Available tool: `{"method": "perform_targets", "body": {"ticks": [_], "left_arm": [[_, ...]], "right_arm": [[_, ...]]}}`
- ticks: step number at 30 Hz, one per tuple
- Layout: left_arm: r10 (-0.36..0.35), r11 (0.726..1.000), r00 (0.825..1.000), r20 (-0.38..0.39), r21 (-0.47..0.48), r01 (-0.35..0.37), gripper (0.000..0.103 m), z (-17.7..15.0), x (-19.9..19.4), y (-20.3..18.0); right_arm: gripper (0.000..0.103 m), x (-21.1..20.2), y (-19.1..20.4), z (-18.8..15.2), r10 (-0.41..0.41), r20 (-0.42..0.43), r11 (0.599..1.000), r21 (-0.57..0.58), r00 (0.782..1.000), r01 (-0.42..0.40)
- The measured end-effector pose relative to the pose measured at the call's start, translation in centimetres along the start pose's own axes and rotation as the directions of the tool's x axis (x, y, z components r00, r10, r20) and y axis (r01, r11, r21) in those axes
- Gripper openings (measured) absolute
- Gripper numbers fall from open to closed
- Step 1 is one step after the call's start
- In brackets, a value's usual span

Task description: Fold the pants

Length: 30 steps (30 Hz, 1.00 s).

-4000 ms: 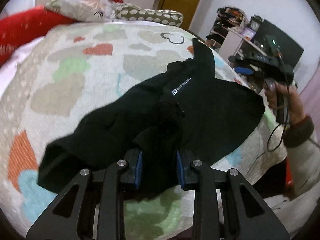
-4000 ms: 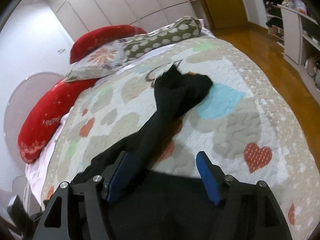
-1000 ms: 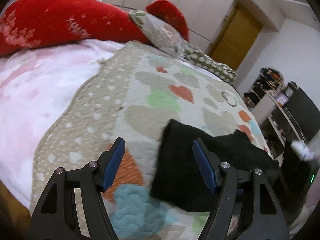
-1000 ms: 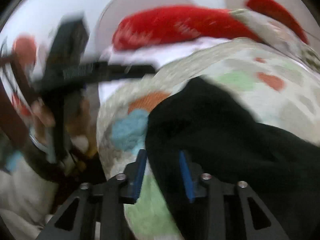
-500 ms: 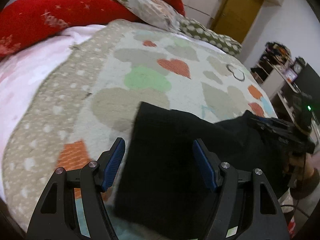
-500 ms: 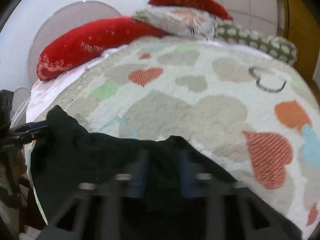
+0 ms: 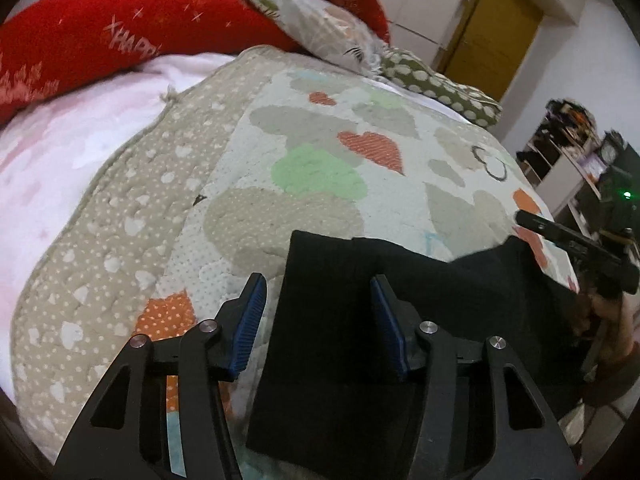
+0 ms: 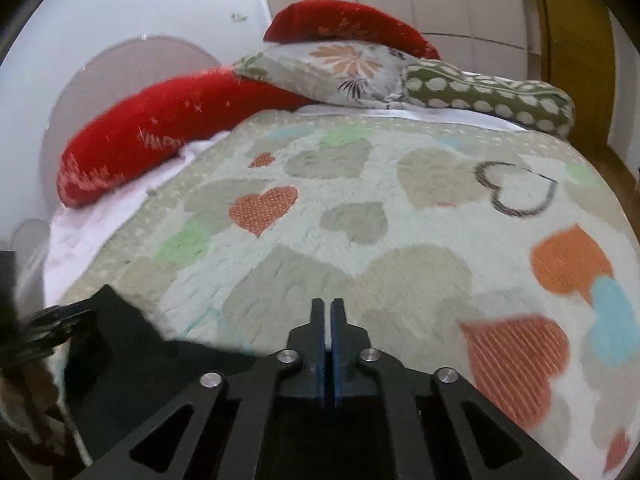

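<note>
The black pants (image 7: 332,360) lie folded near the front edge of the bed, on the heart-patterned quilt (image 7: 320,168). My left gripper (image 7: 317,280) hangs over their left end with its jaws closing. The cloth lies between the blue pads (image 7: 248,320), which do not press on it. At the right, the pants rise in a peak to my right gripper (image 7: 520,218), held by a hand (image 7: 600,304). In the right wrist view that gripper (image 8: 328,308) shows only a thin slit between its pads, just starting to widen, above the pants (image 8: 132,352). It is pinched on the pants' right corner.
A long red pillow (image 7: 100,48), a floral pillow (image 7: 320,28) and a green dotted pillow (image 7: 440,84) line the head of the bed. A pink sheet (image 7: 60,152) shows at the left. A yellow door (image 7: 492,28) and cluttered shelves (image 7: 568,152) stand beyond the bed's right side.
My left gripper came over the pants' left end and its jaws have narrowed. My right gripper swung away from that end to the right side and closed to a slit.
</note>
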State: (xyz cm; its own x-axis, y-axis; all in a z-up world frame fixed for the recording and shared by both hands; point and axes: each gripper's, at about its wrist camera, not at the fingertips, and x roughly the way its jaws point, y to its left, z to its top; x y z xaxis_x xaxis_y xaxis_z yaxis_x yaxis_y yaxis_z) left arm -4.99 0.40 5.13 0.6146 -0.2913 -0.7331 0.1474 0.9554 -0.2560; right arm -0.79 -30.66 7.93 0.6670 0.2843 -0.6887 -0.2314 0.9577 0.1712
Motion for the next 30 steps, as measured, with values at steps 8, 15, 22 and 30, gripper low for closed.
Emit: {"method": "perform_targets", "body": {"ticks": [8,15,22,30], "left_arm": [[-0.045,0.999,0.999,-0.011,0.000,0.045,0.067,-0.5,-0.2,-0.2],[-0.051,0.998,0.997,-0.064,0.026,0.052,0.051,-0.8,1.6,-1.2],[-0.030,0.999,1.000,-0.007,-0.026,0.029,0.044,0.7,0.8,-0.2],[0.060,0.997,0.997,0.044,0.037,-0.061,0.044,0.6,-1.6,-1.0]], "right_arm": [[0.055,-1.9,-0.8,-2.9,0.068,-0.029,0.997,-0.045,0.997,-0.069],[0.003,0.8,0.6,-3.2,0.055,-0.064,0.992,-0.110,0.996,-0.062],[0.000,1.9,0.9,0.5,-0.069,0.017,0.986,-0.154,0.997,0.071],[0.019,-2.0,-1.2,-1.6,-0.036,0.036,0.999,-0.036,0.999,0.037]]}}
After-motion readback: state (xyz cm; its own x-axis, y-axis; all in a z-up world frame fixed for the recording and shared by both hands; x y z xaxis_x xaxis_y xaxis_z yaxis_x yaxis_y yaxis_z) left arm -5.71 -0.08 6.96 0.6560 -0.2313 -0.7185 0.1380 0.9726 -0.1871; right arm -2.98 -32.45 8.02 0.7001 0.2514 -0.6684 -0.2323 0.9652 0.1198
